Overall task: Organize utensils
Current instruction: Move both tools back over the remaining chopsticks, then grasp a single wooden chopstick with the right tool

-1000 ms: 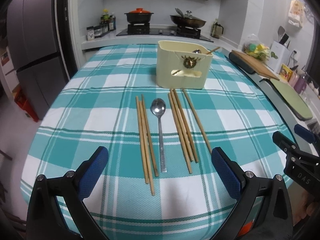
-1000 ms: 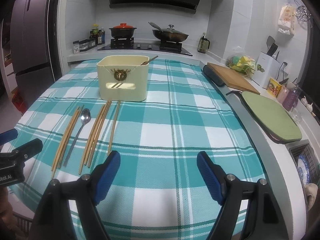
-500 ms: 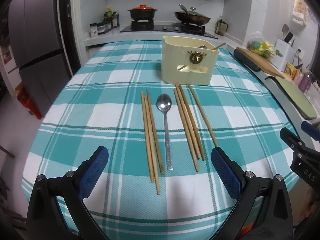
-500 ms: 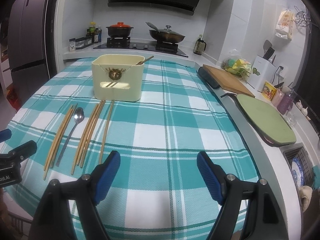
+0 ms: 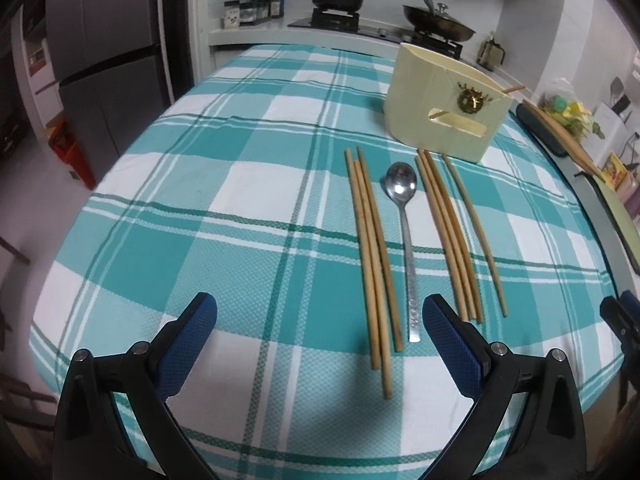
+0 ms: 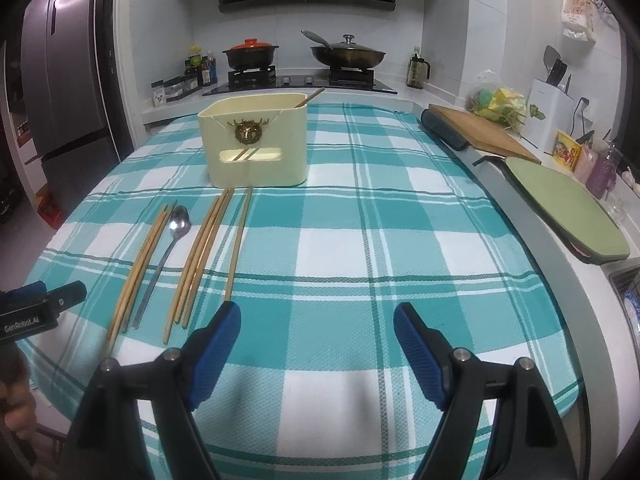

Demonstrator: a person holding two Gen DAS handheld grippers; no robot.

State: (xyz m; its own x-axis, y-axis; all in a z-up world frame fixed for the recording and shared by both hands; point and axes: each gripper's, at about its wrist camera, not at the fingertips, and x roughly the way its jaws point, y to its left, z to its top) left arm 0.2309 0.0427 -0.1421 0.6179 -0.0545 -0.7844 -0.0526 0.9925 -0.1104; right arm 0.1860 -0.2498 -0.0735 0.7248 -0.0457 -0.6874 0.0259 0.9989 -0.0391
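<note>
Left wrist view: the left gripper (image 5: 320,334) is held with fingers spread wide and empty above the checked bench (image 5: 200,208). A spoon (image 5: 404,236) lies just ahead — three chopsticks (image 5: 372,256) left of it, four chopsticks (image 5: 452,236) right. Beyond them stands the cream holder (image 5: 440,116), chopsticks seen inside. The right gripper (image 6: 316,336) is likewise spread, empty — the chopsticks lie ahead to its left.

Table (image 5: 200,200): utensil holder (image 5: 436,120) at 12 o'clock, chopsticks inside it. Before it, side by side, lengthwise: chopstick trio (image 5: 372,256) at 9 o'clock of spoon (image 5: 406,240); second chopstick bundle (image 5: 448,236) at its 3 o'clock; single chopstick (image 5: 476,236) beyond. Stove (image 6: 300,78) behind the table, cutting board (image 6: 484,132) at 2 o'clock.
</note>
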